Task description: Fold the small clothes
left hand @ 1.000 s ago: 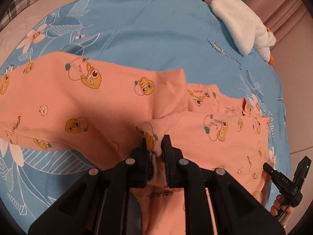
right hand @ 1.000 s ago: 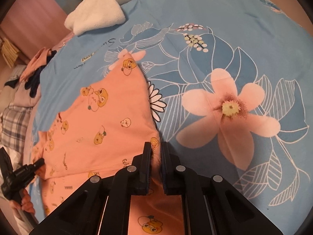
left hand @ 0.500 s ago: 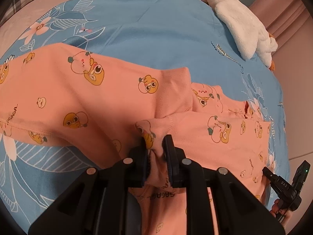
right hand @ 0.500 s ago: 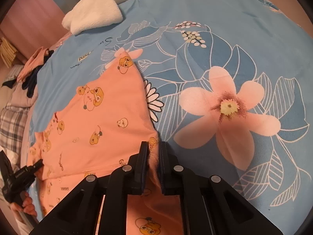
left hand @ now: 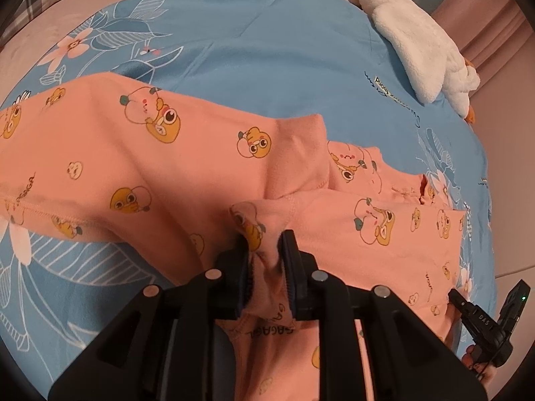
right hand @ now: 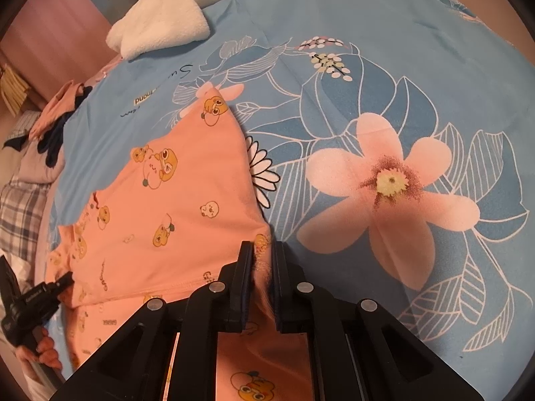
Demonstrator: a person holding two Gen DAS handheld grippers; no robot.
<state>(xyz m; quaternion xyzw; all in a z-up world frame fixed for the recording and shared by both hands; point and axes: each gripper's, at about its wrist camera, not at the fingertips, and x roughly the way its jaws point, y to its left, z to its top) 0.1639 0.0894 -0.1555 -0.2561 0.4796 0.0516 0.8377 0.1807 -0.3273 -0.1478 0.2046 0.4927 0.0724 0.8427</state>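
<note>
A small orange garment (left hand: 187, 167) with cartoon duck prints lies on a blue floral bedsheet (left hand: 254, 50). My left gripper (left hand: 264, 244) is shut on a bunched fold of the garment near a stitched hem, lifted slightly. In the right wrist view the same garment (right hand: 174, 200) spreads to the left, and my right gripper (right hand: 262, 254) is shut on its corner at the edge beside the sheet (right hand: 434, 83). The cloth hangs between and below both pairs of fingers.
A white fleece blanket (left hand: 418, 43) lies at the sheet's far edge; it also shows in the right wrist view (right hand: 160, 23). Dark and plaid clothes (right hand: 43, 140) are piled at the left. The other gripper's handle (left hand: 491, 320) shows at lower right.
Both grippers have moved forward a little with the garment held; the cloth has slid further over the sheet, and the folded edge sits nearer the collar.
</note>
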